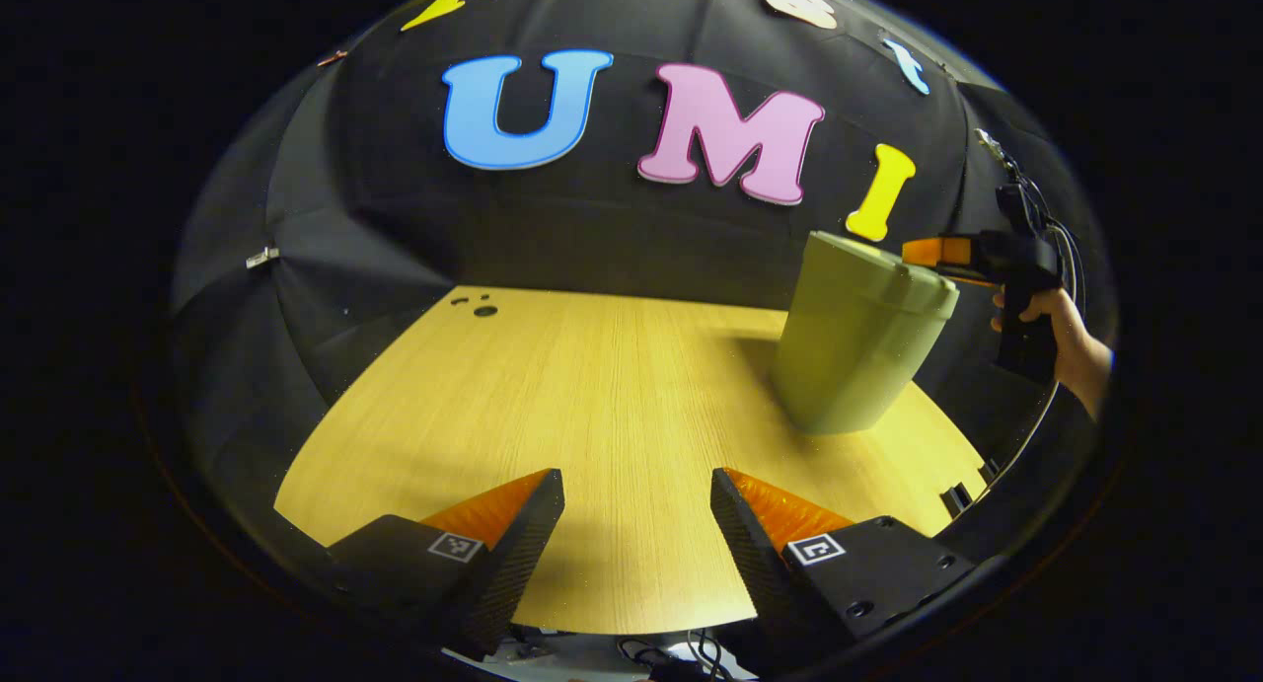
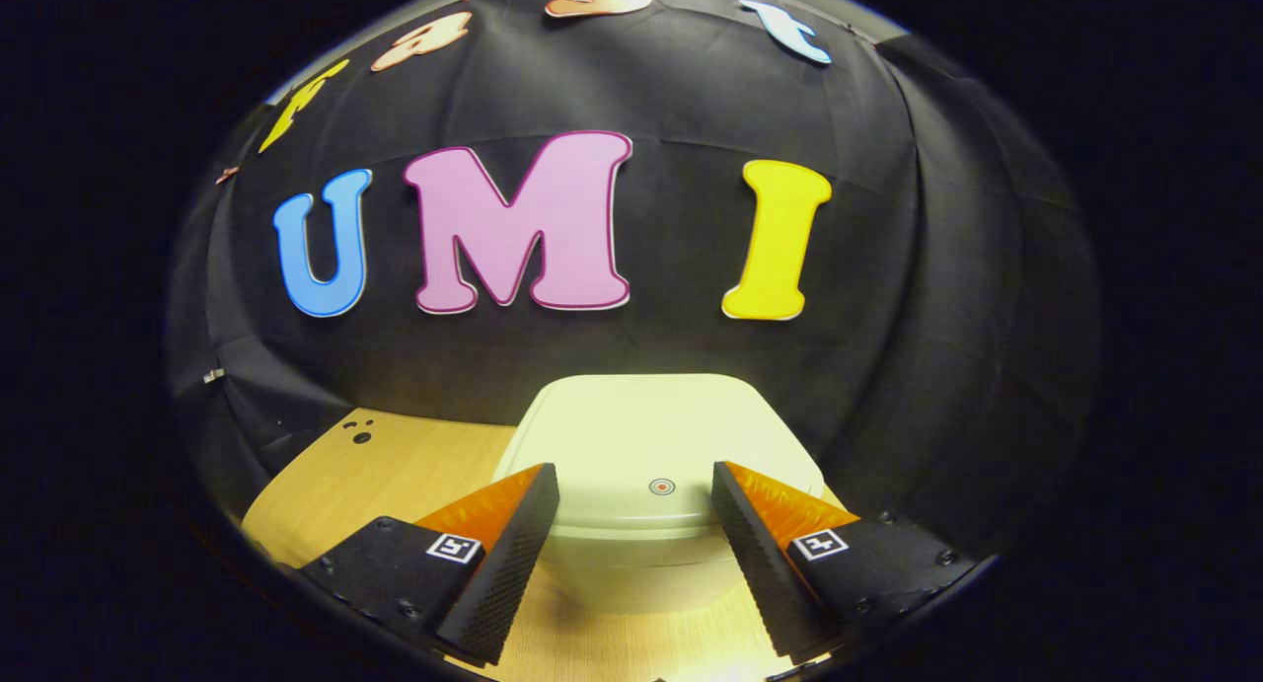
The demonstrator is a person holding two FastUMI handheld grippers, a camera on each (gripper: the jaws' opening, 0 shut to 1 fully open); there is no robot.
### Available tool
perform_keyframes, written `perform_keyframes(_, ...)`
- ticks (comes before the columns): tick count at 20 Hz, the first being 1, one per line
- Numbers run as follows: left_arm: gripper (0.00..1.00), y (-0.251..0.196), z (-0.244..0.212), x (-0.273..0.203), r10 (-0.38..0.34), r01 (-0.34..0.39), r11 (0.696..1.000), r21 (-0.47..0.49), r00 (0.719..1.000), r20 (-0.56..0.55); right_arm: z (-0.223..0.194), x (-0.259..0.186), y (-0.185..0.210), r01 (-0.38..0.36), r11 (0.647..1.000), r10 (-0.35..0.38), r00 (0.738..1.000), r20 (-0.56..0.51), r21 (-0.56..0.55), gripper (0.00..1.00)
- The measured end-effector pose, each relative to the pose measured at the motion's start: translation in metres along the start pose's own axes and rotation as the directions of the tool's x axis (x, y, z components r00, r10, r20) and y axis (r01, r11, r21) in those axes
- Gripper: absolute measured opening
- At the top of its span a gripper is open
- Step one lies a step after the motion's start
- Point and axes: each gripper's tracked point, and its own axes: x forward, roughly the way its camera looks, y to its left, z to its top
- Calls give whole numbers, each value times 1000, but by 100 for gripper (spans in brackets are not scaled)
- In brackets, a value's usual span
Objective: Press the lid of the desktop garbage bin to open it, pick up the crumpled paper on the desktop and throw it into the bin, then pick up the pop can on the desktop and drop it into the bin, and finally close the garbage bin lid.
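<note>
Right gripper view: the right claw (image 2: pixel 634 504), jaws parted and empty, is hovering over the closed lid of the pale green plastic bin (image 2: pixel 651 445) at lower centre. Pressing off-centre risks tipping the bin on the wooden counter (image 2: pixel 385 465); the left claw (image 1: pixel 636 509) is idling open.

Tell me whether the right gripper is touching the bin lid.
Cannot tell. In the left gripper view the right gripper meets the bin lid edge with no plain gap. In the right gripper view its open fingers hang over the lid; height unclear.
</note>
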Motion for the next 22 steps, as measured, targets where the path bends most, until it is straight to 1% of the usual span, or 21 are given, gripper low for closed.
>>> perform_keyframes(2,96,-1,12,-8,6,-6,1000,7,999,34,6,-13,14,-28,999,29,999,36,-20,98)
perform_keyframes(4,96,-5,19,-14,5,-6,1000,4,999,44,10,-29,28,-59,998,60,997,51,-14,98)
perform_keyframes(7,96,-6,33,-26,40,-38,999,-29,995,88,13,-59,54,-111,994,110,991,72,4,98)
perform_keyframes(9,96,-9,43,-34,67,-66,998,-7,988,137,10,-81,71,-150,988,148,986,78,23,98)
perform_keyframes(10,96,-10,47,-37,74,-78,997,24,985,155,5,-92,80,-174,984,171,982,74,37,98)
perform_keyframes(13,96,-31,47,-45,42,-62,991,115,985,170,-13,-118,105,-239,970,237,971,37,53,98)
perform_keyframes(14,96,-39,48,-49,24,-46,992,121,983,180,-19,-125,109,-243,969,242,970,22,47,98)
perform_keyframes(15,99,-46,49,-53,6,-30,992,121,982,190,-27,-132,110,-242,970,241,970,11,39,98)
perform_keyframes(16,96,-52,51,-54,-14,-11,992,123,980,198,-37,-139,112,-244,969,244,970,2,38,98)
perform_keyframes(17,96,-57,51,-55,-30,3,991,134,980,199,-44,-145,116,-248,968,248,969,-3,38,98)
perform_keyframes(19,96,-60,52,-54,-42,12,989,148,979,201,-71,-152,114,-234,972,235,971,-44,25,98)
perform_keyframes(22,96,-57,45,-53,-40,14,990,139,982,186,-113,-166,115,-240,970,245,960,-135,50,98)
